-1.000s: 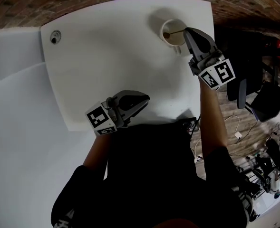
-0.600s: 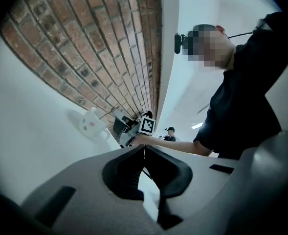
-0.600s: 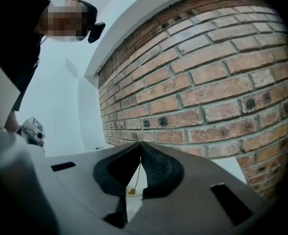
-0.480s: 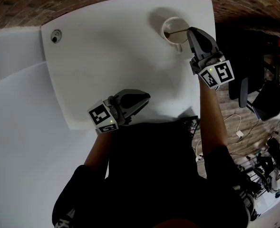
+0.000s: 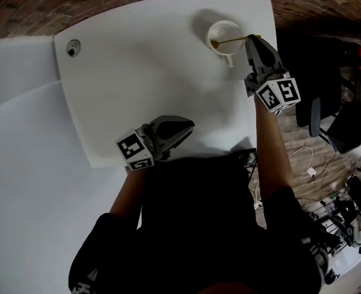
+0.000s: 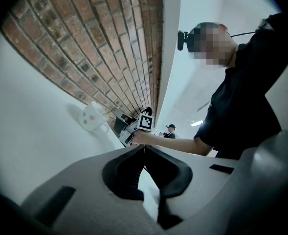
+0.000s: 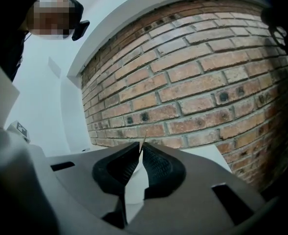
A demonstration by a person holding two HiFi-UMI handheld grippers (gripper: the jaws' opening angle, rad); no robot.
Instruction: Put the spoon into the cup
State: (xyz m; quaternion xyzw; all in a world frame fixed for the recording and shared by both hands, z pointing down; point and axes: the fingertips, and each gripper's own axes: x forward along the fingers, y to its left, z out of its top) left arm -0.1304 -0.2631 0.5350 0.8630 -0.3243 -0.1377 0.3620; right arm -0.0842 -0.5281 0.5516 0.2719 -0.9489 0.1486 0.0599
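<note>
Mid-insert, nearly done by the look of it. Pinching the spoon (image 5: pixel 230 40) by its handle end w/ right gripper (image 5: pixel 252 38), jaws clenched tight on it; in right gripper view only a thin sliver of handle poking up betw. the pads, brick wall (image 7: pixel 192 82) behind. Bowl end of spoon over the rim and down inside the cup (image 5: pixel 235 28), at far right corner of white table (image 5: pixel 149 72), handle slanting up & out toward the gripper. Can't tell re contact w/ cup bottom. Holding nothing w/ left gripper (image 5: pixel 188 127): jaws closed on each other, empty, parked low near front table edge, well apart from cup. Next, prob.: lower a touch to rest spoon on the bottom, leaning on rim, then unclench right jaws & back off to the right w/o dragging the handle. Calls for a gentle release: cup close to table edge and prob. light, hence risk of tipping it or flicking spoon back out on any snag. No call for left side, except maybe to steady cup.
</note>
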